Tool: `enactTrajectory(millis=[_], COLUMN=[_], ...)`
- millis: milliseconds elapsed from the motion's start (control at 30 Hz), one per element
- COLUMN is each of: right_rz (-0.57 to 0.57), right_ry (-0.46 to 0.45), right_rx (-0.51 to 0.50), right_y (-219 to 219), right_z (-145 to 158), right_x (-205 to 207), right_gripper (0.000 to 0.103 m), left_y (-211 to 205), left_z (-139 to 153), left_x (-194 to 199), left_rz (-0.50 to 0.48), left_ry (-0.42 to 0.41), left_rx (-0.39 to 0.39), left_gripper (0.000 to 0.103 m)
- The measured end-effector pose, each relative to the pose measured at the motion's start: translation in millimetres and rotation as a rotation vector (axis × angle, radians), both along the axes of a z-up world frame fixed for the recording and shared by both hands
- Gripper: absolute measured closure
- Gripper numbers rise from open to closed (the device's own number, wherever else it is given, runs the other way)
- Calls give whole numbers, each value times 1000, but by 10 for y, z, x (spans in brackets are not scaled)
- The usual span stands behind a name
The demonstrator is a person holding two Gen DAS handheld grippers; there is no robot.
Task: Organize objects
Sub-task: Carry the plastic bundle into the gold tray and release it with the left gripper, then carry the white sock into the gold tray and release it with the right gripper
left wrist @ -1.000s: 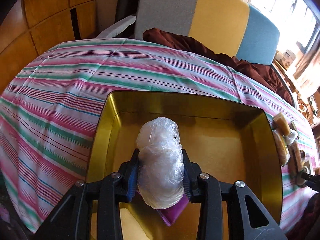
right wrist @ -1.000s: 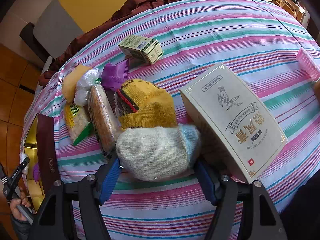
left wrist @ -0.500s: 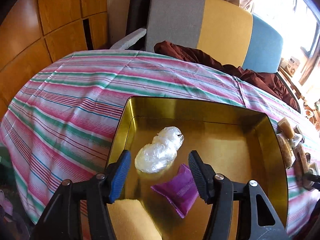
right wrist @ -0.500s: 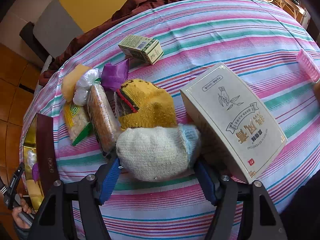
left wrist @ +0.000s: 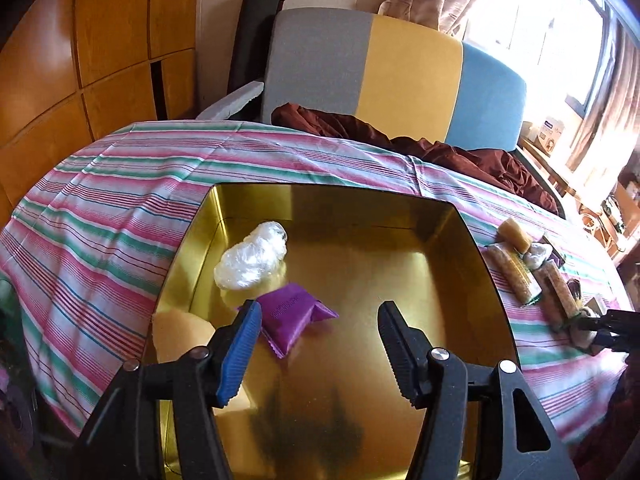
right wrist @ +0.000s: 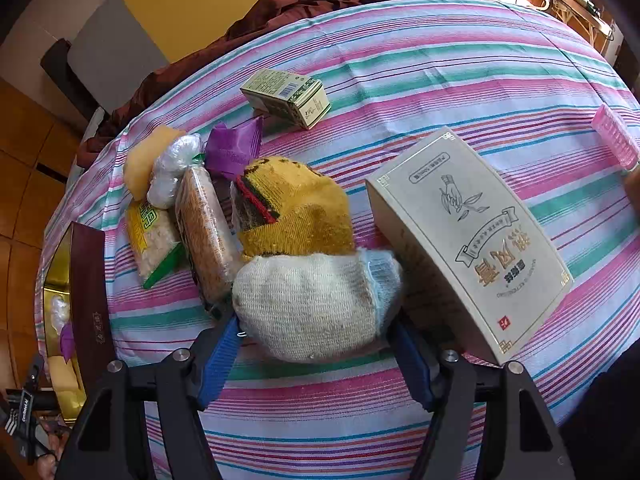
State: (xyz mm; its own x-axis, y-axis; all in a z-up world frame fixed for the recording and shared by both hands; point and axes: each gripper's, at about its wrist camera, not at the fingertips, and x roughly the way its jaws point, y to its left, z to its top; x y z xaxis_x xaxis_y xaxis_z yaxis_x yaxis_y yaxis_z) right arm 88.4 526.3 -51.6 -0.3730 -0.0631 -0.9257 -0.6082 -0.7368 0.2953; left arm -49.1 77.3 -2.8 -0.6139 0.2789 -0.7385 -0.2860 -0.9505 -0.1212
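My left gripper (left wrist: 319,306) hangs open over a gold tin (left wrist: 472,240), with nothing between its fingers. In the tin lie a clear plastic-wrapped bundle (left wrist: 252,258), a purple packet (left wrist: 290,316) and a yellow spongy piece (left wrist: 180,336). My right gripper (right wrist: 316,320) points steeply down at the striped tablecloth, its blue pads against both sides of a white sock ball (right wrist: 312,296). A yellow sock ball (right wrist: 296,208) touches the white one from behind.
Left of the socks lie two snack bars (right wrist: 206,232), a plastic-wrapped bundle (right wrist: 172,172), a yellow piece (right wrist: 140,164) and a purple packet (right wrist: 234,148). A small green-white box (right wrist: 288,96) sits farther back. A large cream box (right wrist: 468,240) stands right beside the right gripper. Sofa behind.
My left gripper let go of the plastic-wrapped bundle, which now lies in the tin, and it pulled back and up. The right gripper and the socks have not moved.
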Motion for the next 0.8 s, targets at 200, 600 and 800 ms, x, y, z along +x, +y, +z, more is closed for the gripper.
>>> enactTrajectory(millis=[200, 600, 800], right_rz=[15, 75, 151], right_ry=[-6, -28, -27], right_rx=[24, 107, 128], right_y=[-64, -312, -554], right_z=[13, 29, 64], right_x=[-20, -110, -43], right_gripper=[32, 33, 33], left_y=[59, -35, -108], left_z=[-132, -199, -205], left_x=[147, 276, 309], left_rz=[-33, -40, -41], left_ry=[-27, -32, -28], left_rx=[-15, 5, 21], left_gripper=[41, 41, 41])
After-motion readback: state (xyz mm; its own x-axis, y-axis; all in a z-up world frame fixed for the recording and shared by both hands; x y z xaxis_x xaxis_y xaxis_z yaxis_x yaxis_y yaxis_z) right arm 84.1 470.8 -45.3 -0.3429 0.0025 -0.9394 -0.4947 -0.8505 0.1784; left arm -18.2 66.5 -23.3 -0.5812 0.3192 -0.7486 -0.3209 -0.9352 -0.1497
